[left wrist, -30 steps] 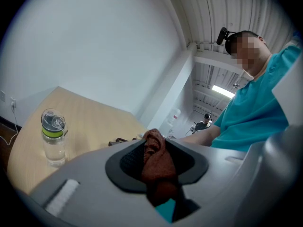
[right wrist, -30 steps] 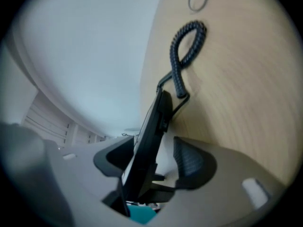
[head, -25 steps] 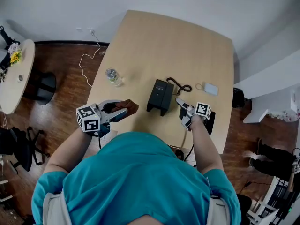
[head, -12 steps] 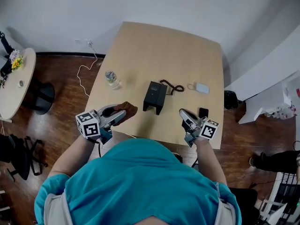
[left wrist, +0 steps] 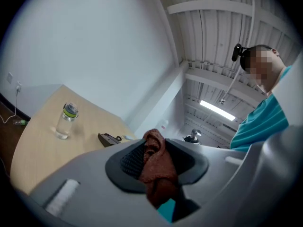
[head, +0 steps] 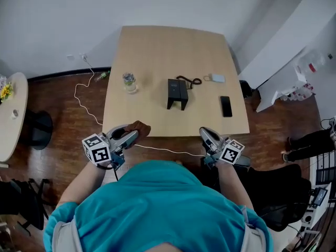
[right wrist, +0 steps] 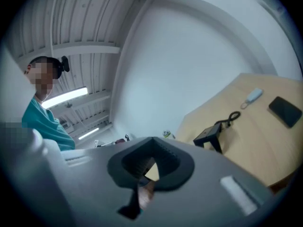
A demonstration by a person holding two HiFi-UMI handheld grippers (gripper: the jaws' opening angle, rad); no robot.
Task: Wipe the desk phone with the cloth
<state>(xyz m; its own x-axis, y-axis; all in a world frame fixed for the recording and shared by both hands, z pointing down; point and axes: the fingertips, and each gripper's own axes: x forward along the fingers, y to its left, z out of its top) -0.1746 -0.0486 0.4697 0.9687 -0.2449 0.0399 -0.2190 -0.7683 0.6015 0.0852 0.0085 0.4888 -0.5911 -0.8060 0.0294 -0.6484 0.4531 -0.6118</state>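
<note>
The black desk phone (head: 177, 93) stands mid-table with its coiled cord behind it; it also shows as the desk phone (left wrist: 111, 139) and the desk phone (right wrist: 210, 135) in the gripper views. A brown cloth (head: 139, 127) is pinched in my left gripper (head: 134, 133), which is held just off the table's front edge; the cloth (left wrist: 154, 167) bulges up between its jaws. My right gripper (head: 204, 135) is shut with nothing in it, also held just in front of the table's edge, right of the phone.
On the wooden table (head: 157, 51) stand a water bottle (head: 129, 82), a black smartphone (head: 226, 106) and a small white item (head: 217, 78). A white cable (head: 157, 149) crosses the floor in front. A black chair (head: 273, 188) sits at the right.
The person has stepped back: both grippers have drawn away from the phone to the table's front edge. The right gripper's jaws have closed. The cloth stays in the left gripper.
</note>
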